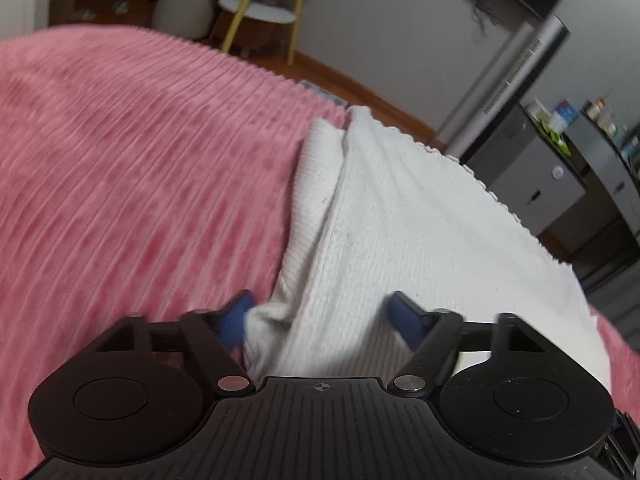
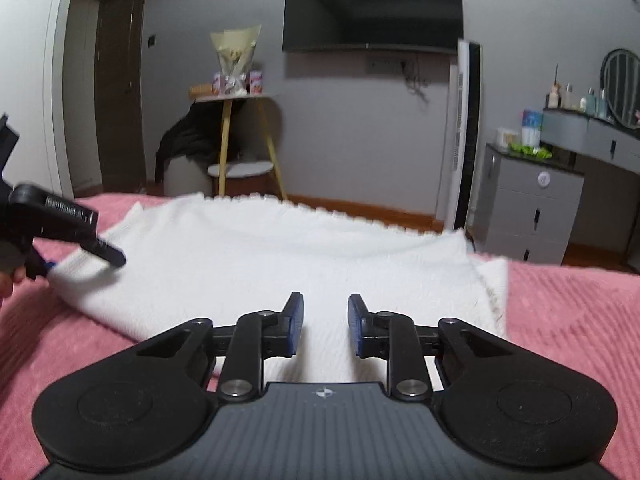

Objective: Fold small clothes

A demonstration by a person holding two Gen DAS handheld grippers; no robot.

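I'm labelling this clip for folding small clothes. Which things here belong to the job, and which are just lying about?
Part of the job:
- white knit garment
- pink bedspread it lies on
- left claw, open
- right claw, open

Just lying about:
- wall television
- wrapped bouquet
- grey drawer cabinet
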